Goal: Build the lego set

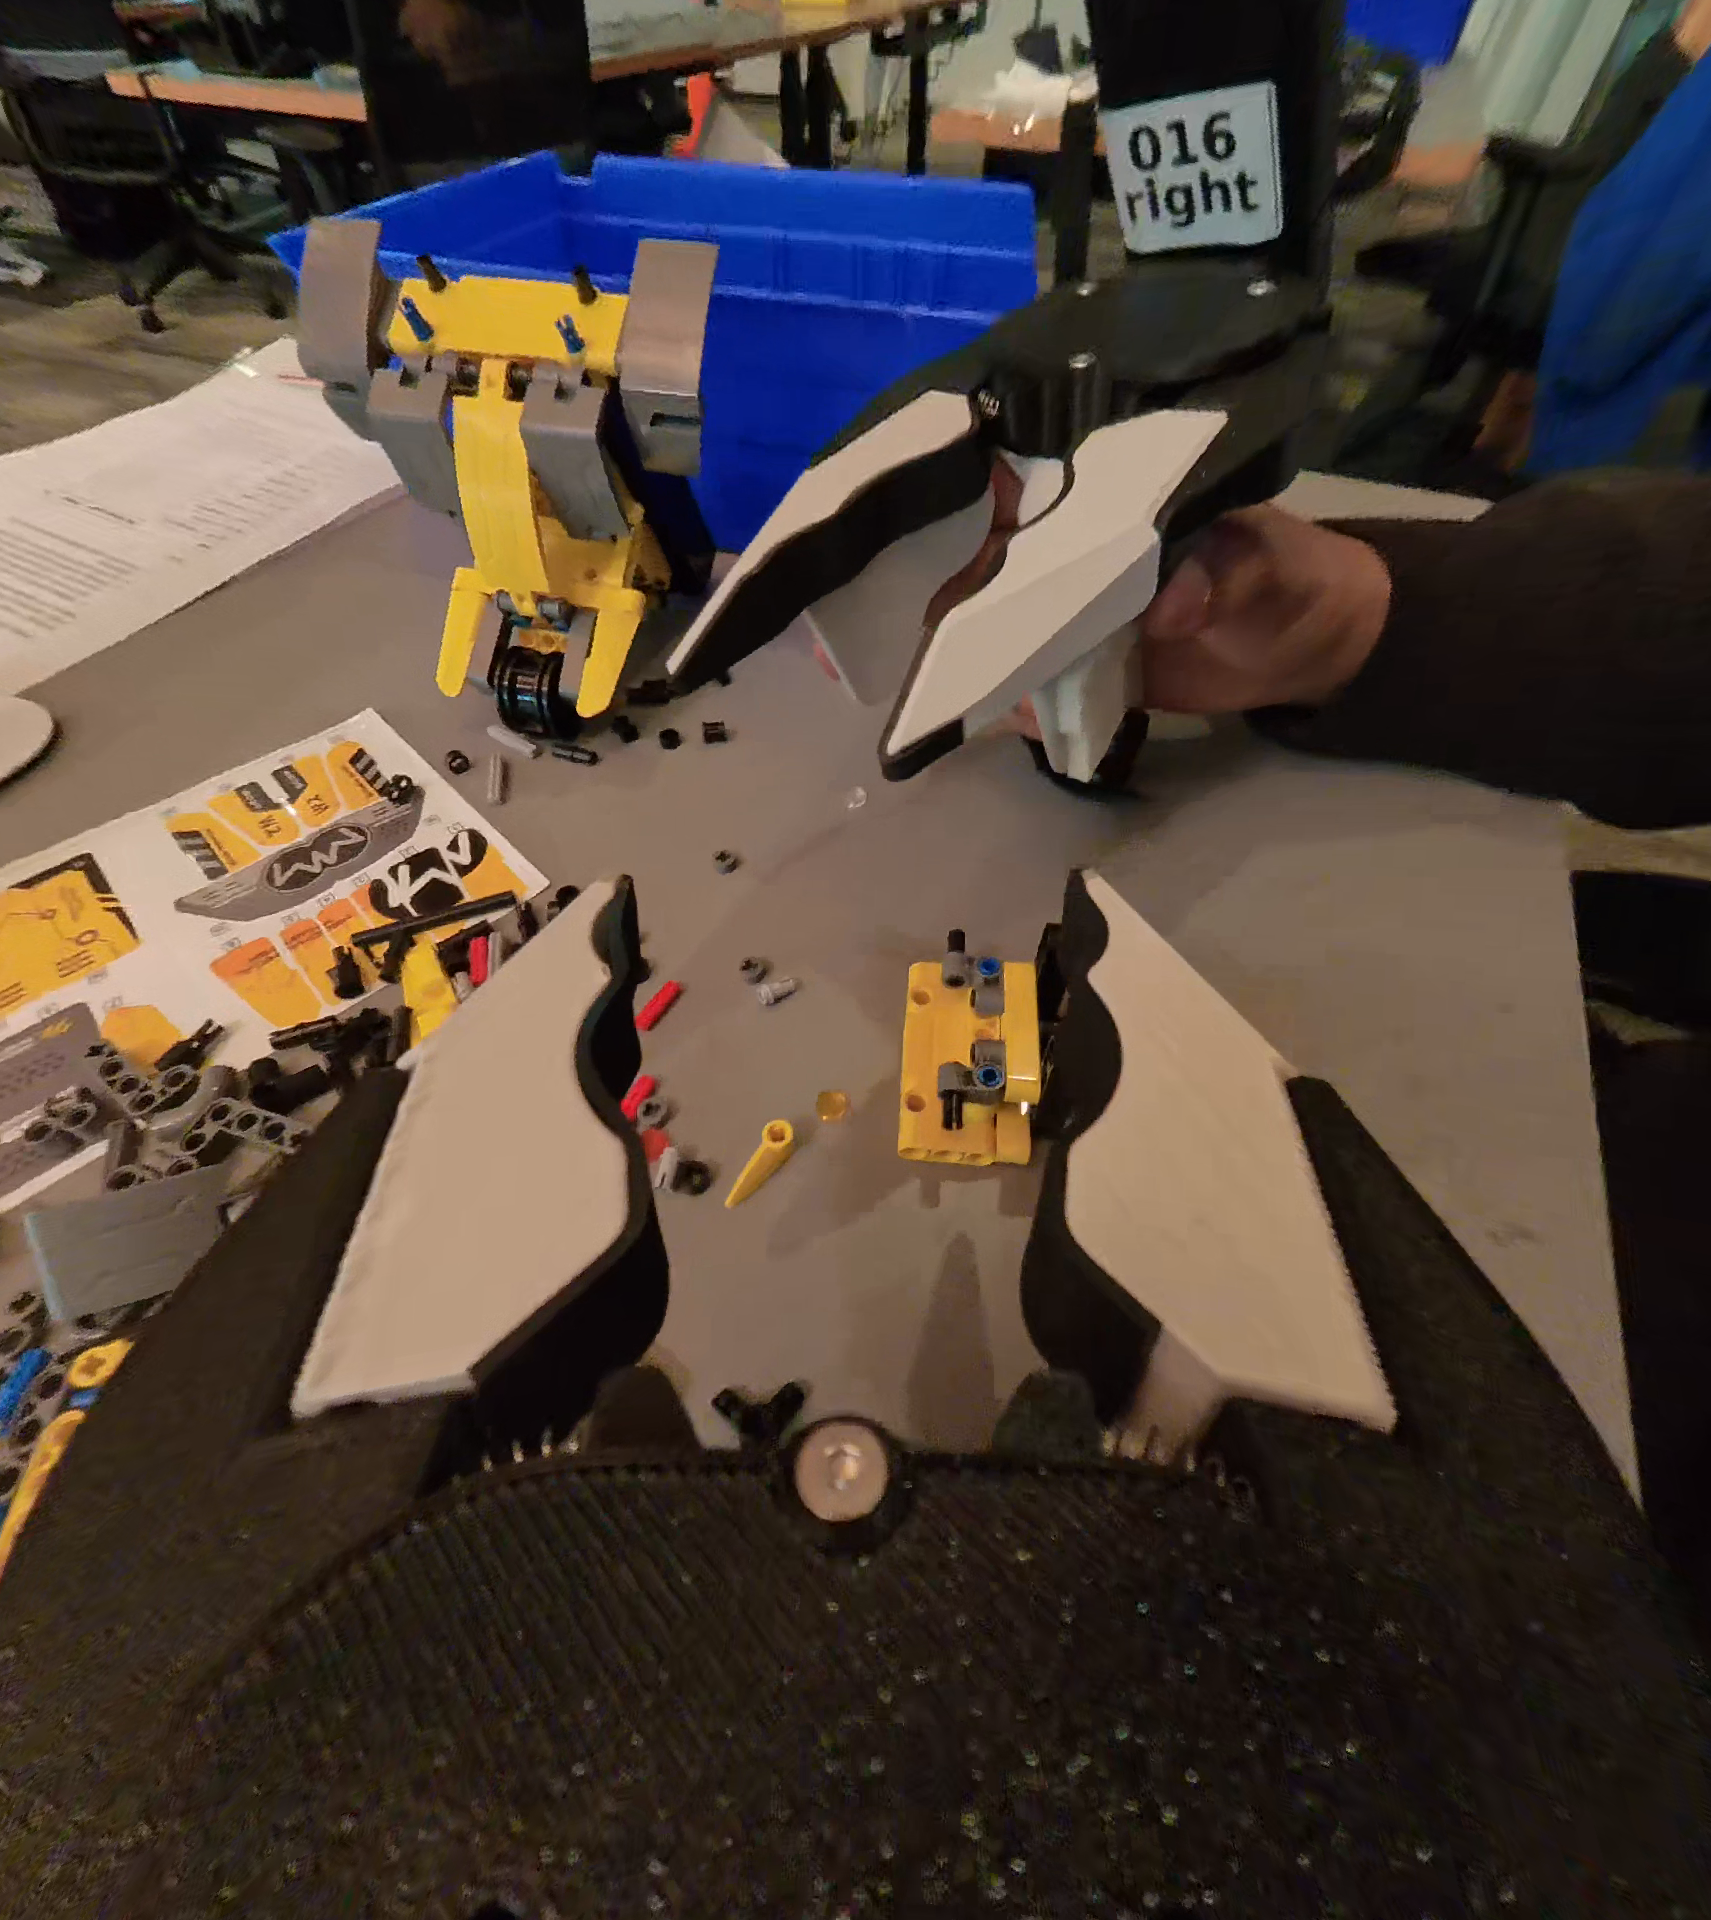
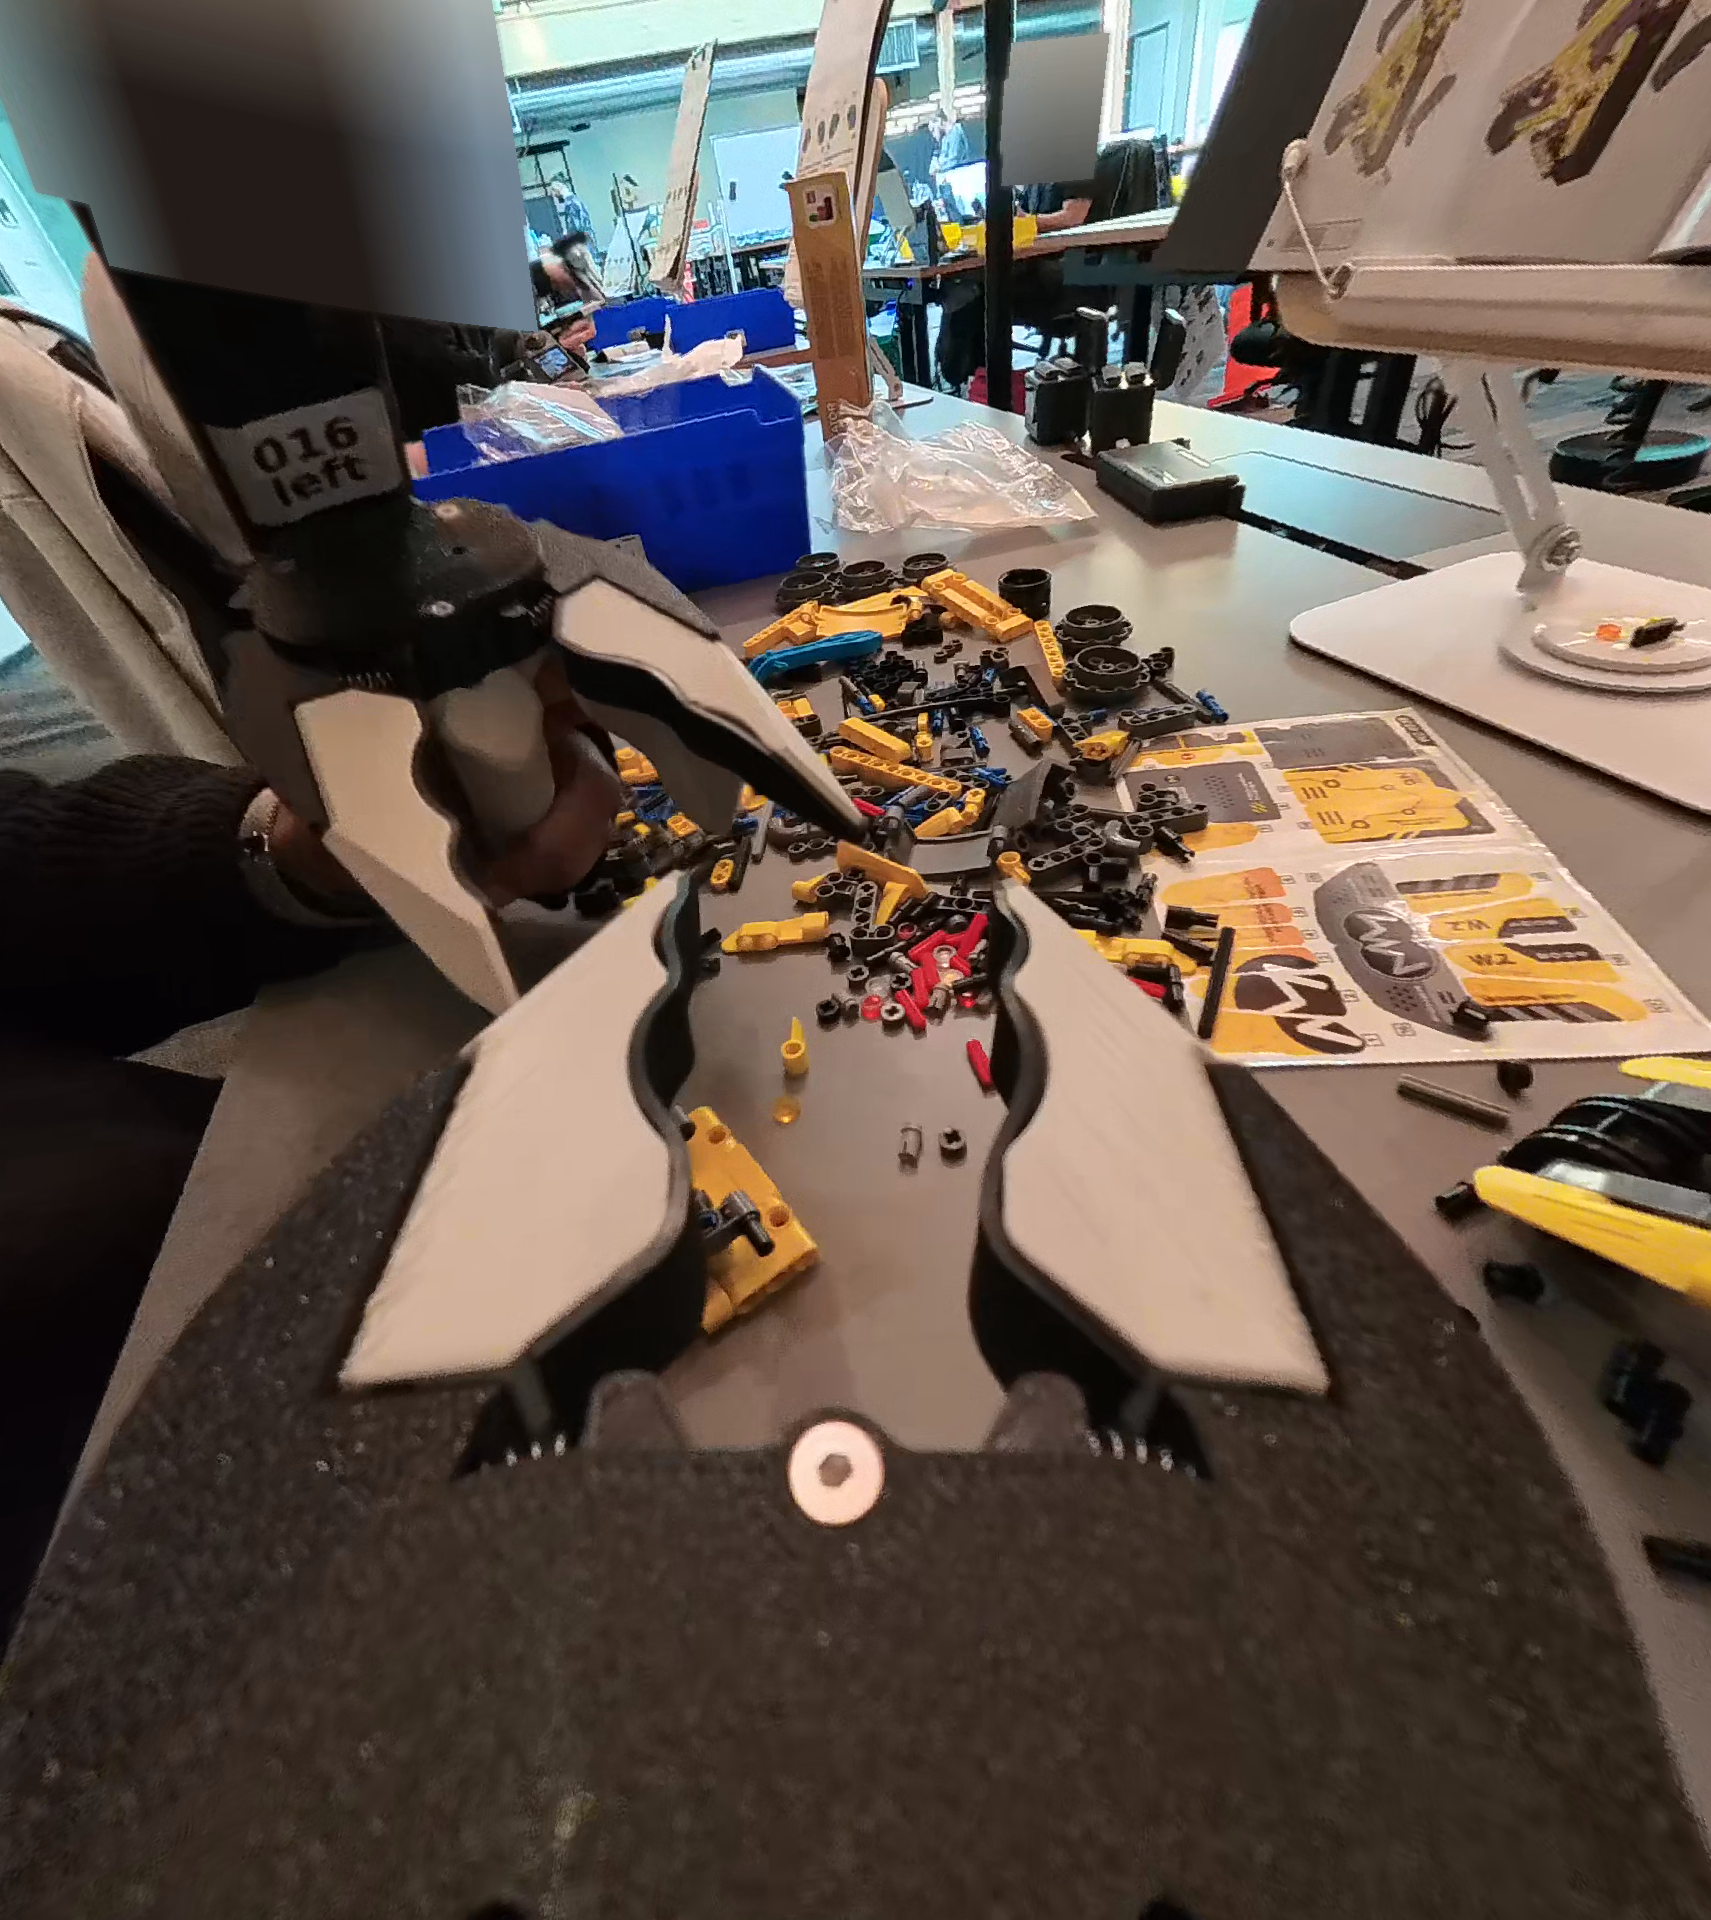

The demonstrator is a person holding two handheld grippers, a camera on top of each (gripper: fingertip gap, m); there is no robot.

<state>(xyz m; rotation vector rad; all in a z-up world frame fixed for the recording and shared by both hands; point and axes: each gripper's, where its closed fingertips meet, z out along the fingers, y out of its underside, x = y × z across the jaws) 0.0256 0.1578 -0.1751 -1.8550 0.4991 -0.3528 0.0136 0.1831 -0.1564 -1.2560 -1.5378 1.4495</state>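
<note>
A small yellow brick sub-assembly (image 1: 965, 1070) with grey and blue pins lies on the grey table (image 1: 1298, 987). My left gripper (image 1: 851, 894) is open and empty above it, and the piece sits against the inside of its right finger. My right gripper (image 2: 846, 894) is open and empty, with the same piece (image 2: 747, 1216) beside its left finger. In the left wrist view the right gripper (image 1: 789, 727) hovers near a large yellow and grey model (image 1: 529, 488). Whether either gripper touches the sub-assembly cannot be told. A yellow pointed piece (image 1: 763, 1162) lies between my left gripper's fingers.
The model leans on a blue bin (image 1: 830, 281). A pile of loose yellow, black and red parts (image 2: 934, 748) lies beside a sticker sheet (image 2: 1402, 883). An instruction book (image 2: 1557, 156) stands on a white stand (image 2: 1453, 665). Printed papers (image 1: 103, 520) lie at the far left. Less than 4 cm separates the two grippers' tips. My left tips are roughly 7 centimeters from the yellow pointed piece (image 1: 763, 1162). My right wrist view (image 2: 790, 1042) looks at it from another angle.
</note>
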